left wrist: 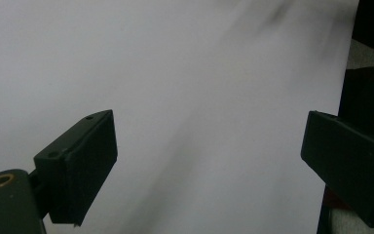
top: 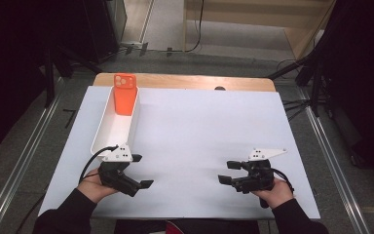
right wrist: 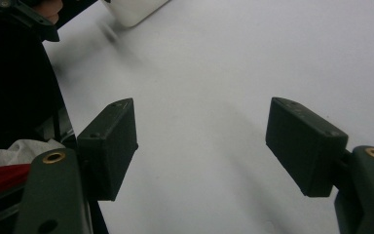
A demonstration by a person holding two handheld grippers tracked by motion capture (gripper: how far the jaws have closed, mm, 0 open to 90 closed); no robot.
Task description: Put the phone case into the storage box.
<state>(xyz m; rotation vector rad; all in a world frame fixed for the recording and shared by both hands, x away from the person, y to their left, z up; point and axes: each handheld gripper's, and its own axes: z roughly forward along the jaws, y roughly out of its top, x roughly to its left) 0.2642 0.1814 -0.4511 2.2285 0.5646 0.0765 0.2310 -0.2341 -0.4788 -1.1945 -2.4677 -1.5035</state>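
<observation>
Both claws hover spread and empty over the white counter [top: 199, 141]: left claw [top: 142, 171] at 7 o'clock, right claw [top: 228, 172] at 5. The orange phone [top: 124, 94] leans in the white bin [top: 108, 132] at 11.

The orange phone [top: 124, 93] stands in the white tray [top: 108, 131] at upper left of the high view — its lower part hidden behind the tray wall. In the right gripper view the tray [right wrist: 135, 10] is cut off by the top edge, blurred. The left gripper's [left wrist: 209, 161] right jaw runs off the frame's right edge.
</observation>
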